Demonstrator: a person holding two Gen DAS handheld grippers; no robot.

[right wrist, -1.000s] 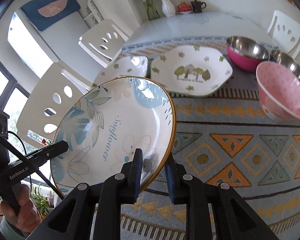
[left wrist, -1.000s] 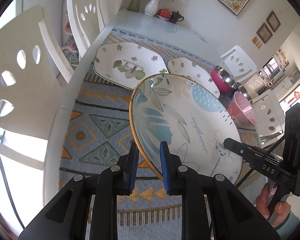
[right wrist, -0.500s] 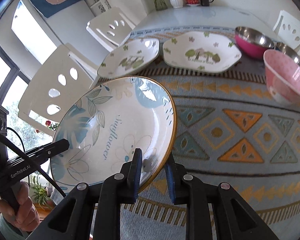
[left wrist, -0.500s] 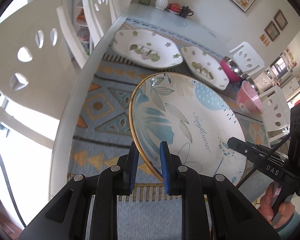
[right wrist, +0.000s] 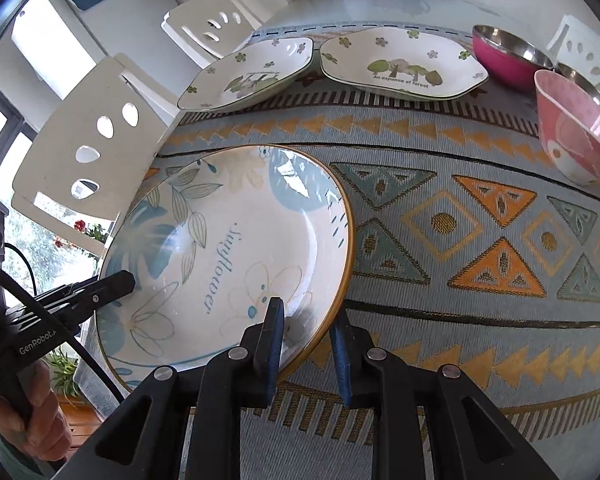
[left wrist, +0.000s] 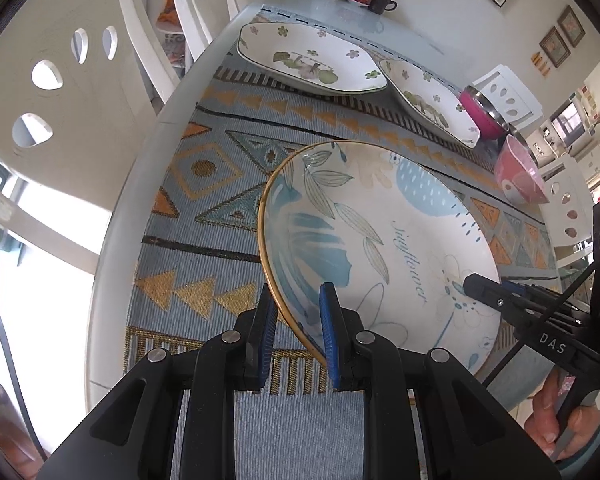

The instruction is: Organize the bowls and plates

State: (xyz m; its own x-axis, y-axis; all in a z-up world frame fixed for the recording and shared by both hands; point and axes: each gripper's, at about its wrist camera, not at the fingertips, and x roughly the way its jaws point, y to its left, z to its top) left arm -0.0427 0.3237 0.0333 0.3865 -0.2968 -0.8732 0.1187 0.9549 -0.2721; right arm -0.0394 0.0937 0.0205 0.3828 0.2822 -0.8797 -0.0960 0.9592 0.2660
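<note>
Gripping opposite rim edges, the left gripper and right gripper have their jaws closed on the round gold-rimmed leaf-patterned ceramic plate, tilted just above the patterned woven mat; uneven lowering could slip it free.

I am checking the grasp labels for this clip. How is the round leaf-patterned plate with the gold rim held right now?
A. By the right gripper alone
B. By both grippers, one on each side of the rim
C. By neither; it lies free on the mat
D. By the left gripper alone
B: the left gripper and the right gripper each clamp the rim of the round plate on opposite sides.
</note>
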